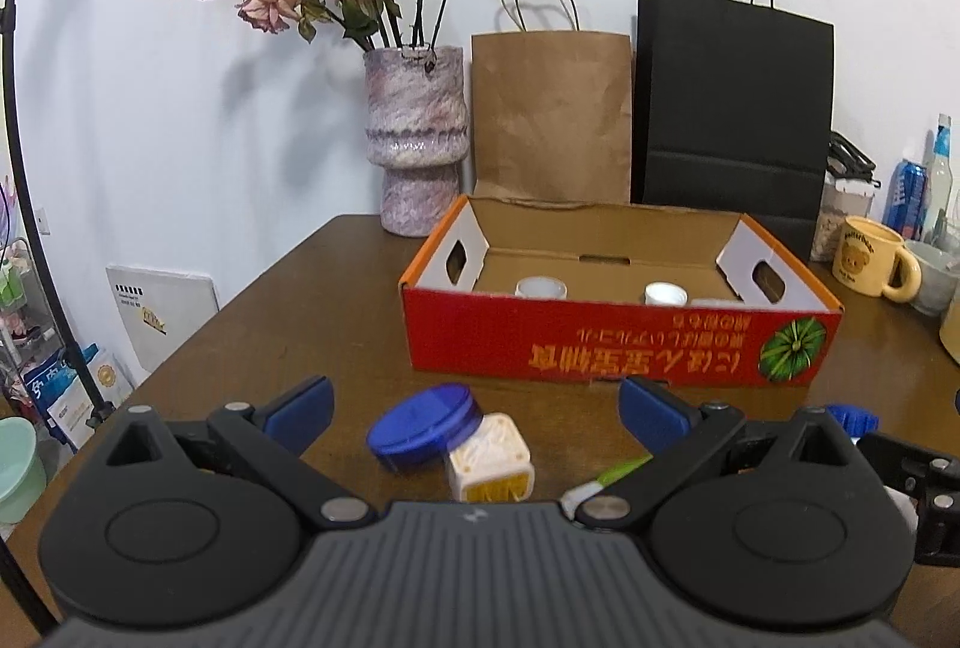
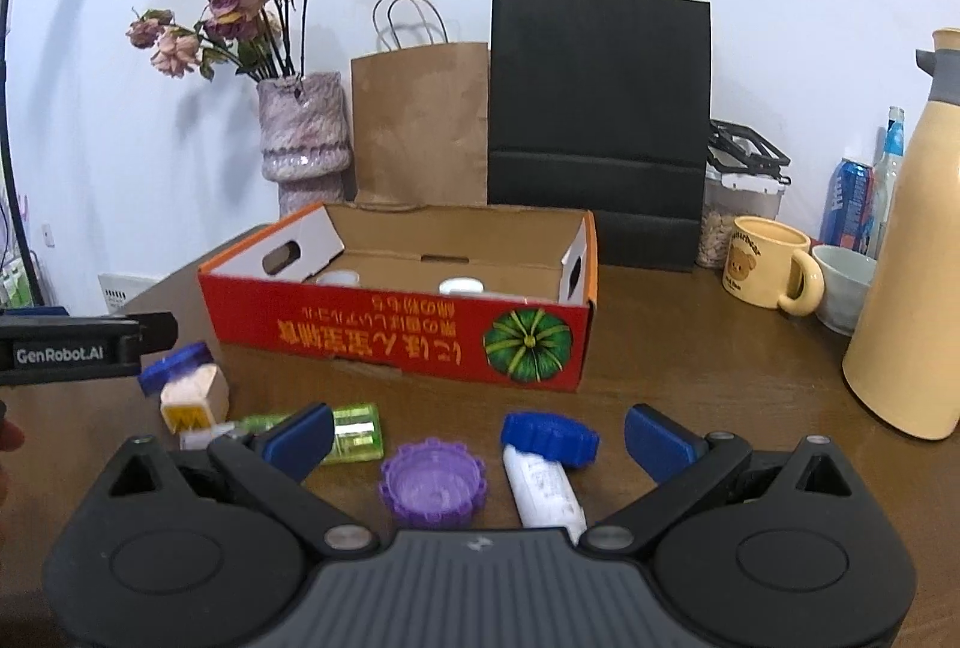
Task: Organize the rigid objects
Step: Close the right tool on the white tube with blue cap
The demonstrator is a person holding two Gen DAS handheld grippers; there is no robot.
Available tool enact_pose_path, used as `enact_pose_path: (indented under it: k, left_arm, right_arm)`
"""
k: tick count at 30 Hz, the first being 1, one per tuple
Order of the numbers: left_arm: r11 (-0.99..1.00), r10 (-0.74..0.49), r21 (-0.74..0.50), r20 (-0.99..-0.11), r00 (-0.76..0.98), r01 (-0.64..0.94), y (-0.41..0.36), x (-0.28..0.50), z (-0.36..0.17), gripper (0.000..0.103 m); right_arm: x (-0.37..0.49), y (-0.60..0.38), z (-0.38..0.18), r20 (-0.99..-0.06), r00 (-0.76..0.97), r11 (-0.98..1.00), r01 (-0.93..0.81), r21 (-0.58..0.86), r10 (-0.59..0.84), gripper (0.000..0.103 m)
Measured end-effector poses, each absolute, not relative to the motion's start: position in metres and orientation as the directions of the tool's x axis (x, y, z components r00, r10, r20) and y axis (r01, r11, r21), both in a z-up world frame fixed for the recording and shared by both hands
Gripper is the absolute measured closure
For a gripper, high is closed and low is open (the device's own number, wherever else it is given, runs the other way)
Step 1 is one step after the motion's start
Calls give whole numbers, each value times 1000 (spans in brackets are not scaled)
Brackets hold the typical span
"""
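A red cardboard box (image 1: pixel 606 342) (image 2: pixel 390 333) sits mid-table with two white caps (image 1: pixel 541 287) (image 1: pixel 665 294) inside. My left gripper (image 1: pixel 477 411) is open over a cream cube bottle (image 1: pixel 489 459) with a blue lid (image 1: pixel 423 426) lying on its side. My right gripper (image 2: pixel 480 438) is open above a purple ridged cap (image 2: pixel 433 489) and a white tube with a blue cap (image 2: pixel 549 474). A green clear case (image 2: pixel 354 432) lies beside the right gripper's left finger. The cube bottle (image 2: pixel 192 396) also shows at the left of the right wrist view, under the left gripper's body (image 2: pixel 72 348).
Behind the box stand a vase of dried roses (image 1: pixel 417 144), a brown paper bag (image 1: pixel 552 114) and a black bag (image 1: pixel 735 108). A yellow bear mug (image 2: pixel 768 267), a bowl (image 2: pixel 846 282), a tall cream jug (image 2: pixel 918 252), a can and bottles crowd the right side. The wooden table (image 1: pixel 312 312) ends at left.
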State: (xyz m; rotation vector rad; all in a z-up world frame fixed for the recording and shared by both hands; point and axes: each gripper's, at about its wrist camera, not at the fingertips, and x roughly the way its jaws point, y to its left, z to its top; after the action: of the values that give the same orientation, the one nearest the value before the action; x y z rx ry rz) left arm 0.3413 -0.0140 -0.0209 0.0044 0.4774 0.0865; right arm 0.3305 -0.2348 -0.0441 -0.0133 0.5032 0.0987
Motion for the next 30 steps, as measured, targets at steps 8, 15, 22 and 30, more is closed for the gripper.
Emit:
enact_pose_path:
  k: [8,15,22,30]
  left_arm:
    - [996,87,45,-478,874,-74,-12,333,-35,0]
    - [997,83,45,-493,866,-70,-8,328,-44,0]
    - [997,77,25,-508,858,-75,2,326,-51,0]
    - [995,88,3,-520,850,-101,16,328,-54,0]
  right_arm:
    - [319,-242,-57,-509,856,995,-104,7,93,0]
    - [313,-248,-66,-528,845,995,-102,-2,86,0]
    - [314,-249,-76,-541,836,995,-98,8,87,0]
    - [313,-250,-80,-545,834,995,-102,5,88,0]
